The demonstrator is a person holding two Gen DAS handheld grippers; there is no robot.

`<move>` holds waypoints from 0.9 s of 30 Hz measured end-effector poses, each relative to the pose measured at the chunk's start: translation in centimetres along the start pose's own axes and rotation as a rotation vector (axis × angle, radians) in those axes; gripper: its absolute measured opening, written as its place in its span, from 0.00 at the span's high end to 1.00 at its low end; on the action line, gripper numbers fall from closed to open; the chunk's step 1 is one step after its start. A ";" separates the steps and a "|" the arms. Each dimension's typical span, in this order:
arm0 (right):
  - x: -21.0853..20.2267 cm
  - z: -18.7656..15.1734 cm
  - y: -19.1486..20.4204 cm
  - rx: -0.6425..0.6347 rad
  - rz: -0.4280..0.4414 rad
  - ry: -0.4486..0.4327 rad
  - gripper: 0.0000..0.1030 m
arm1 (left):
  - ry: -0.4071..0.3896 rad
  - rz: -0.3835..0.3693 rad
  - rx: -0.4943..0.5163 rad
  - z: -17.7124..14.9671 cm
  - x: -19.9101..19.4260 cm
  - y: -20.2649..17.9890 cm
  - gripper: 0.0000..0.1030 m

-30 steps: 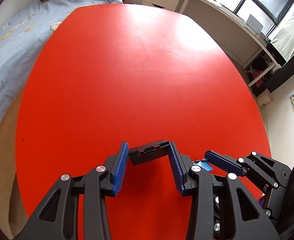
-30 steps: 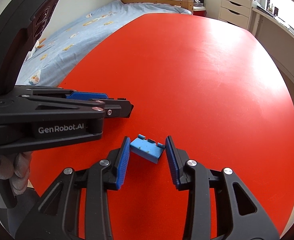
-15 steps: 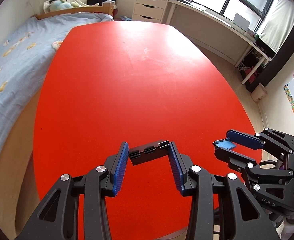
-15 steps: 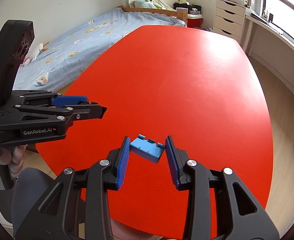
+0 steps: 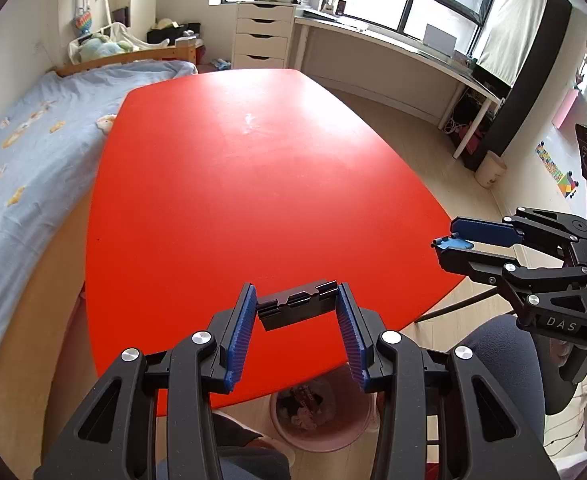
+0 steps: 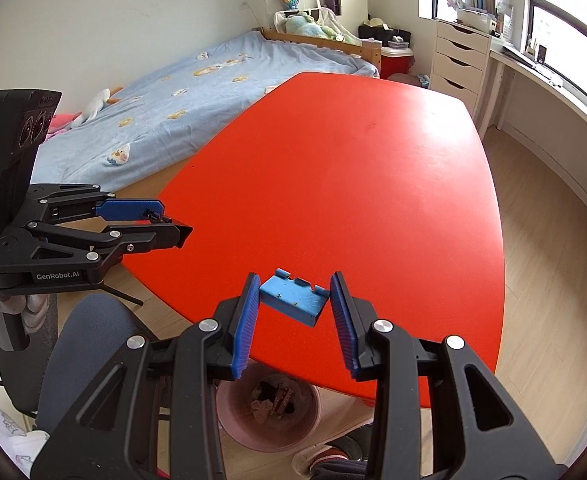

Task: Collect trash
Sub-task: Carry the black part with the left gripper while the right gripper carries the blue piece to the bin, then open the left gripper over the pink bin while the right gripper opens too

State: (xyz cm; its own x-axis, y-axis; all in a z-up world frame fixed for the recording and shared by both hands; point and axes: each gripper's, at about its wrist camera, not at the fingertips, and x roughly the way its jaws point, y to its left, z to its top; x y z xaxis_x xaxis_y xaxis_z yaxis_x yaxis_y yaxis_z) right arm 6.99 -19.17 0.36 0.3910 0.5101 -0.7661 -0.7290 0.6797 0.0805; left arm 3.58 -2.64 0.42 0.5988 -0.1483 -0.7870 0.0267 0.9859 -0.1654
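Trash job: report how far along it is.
Looks done: the red table shows no litter, and the pink bin below its edge holds scraps. In hand: left gripper grips a black piece, right gripper a blue piece. Left: dropping both in.

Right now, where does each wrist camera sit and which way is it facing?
Left wrist: on the left tongs, above the near end of the red table, facing bed and window; black clip gripped; right tongs at right.
Right wrist: on the right tongs, same heading; blue clip gripped; left tongs and gloved hand at left.
Shared: table, bed, pink bin below.
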 end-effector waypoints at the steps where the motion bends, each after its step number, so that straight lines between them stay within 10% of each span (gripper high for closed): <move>1: -0.4 -0.3 0.1 -0.002 0.003 -0.002 0.65 | -0.002 -0.001 0.009 -0.4 -0.3 -0.3 0.61; 27: -3.3 -7.7 2.7 -0.010 0.100 0.090 0.65 | 0.080 -0.074 0.080 -7.3 -1.3 -4.4 0.61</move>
State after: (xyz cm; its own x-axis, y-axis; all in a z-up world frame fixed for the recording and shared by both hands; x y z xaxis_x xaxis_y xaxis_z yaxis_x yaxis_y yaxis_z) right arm -0.60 -23.02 -1.83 0.2644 0.5256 -0.8086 -0.7675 0.6223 0.1535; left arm -3.18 -7.33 -2.20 0.5269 -0.2233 -0.8201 0.1338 0.9746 -0.1794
